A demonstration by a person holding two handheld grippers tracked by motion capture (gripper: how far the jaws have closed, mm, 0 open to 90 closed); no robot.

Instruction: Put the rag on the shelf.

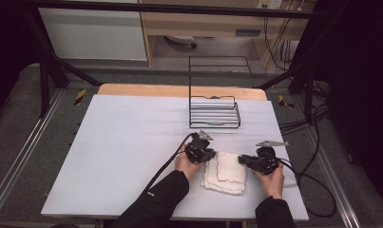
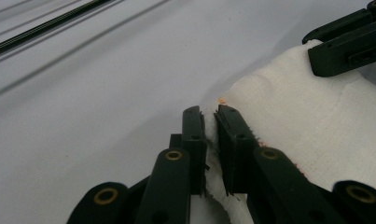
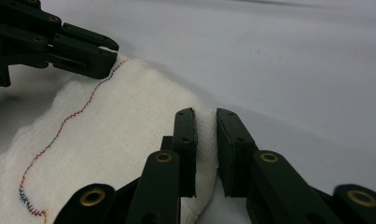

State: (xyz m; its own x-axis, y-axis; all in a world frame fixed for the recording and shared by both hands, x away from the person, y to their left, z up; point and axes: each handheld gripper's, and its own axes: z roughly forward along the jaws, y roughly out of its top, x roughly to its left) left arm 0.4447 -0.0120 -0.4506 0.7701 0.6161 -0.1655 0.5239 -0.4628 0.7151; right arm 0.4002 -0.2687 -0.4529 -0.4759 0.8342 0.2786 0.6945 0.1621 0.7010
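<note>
Folded white cloth [image 1: 225, 173] on bench [image 1: 122, 156], 6 o'clock of wire rack [image 1: 214, 113]; left gripper [image 1: 209, 154] and right gripper [image 1: 241, 159] each clamp an upper corner.

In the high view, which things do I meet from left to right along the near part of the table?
Left gripper → white cloth → right gripper.

Black wire rack [image 1: 214, 112] stands at far centre-right of the pale surface [image 1: 132, 142]. A wooden board edge [image 1: 179, 90] shows beyond the surface's far side.
</note>
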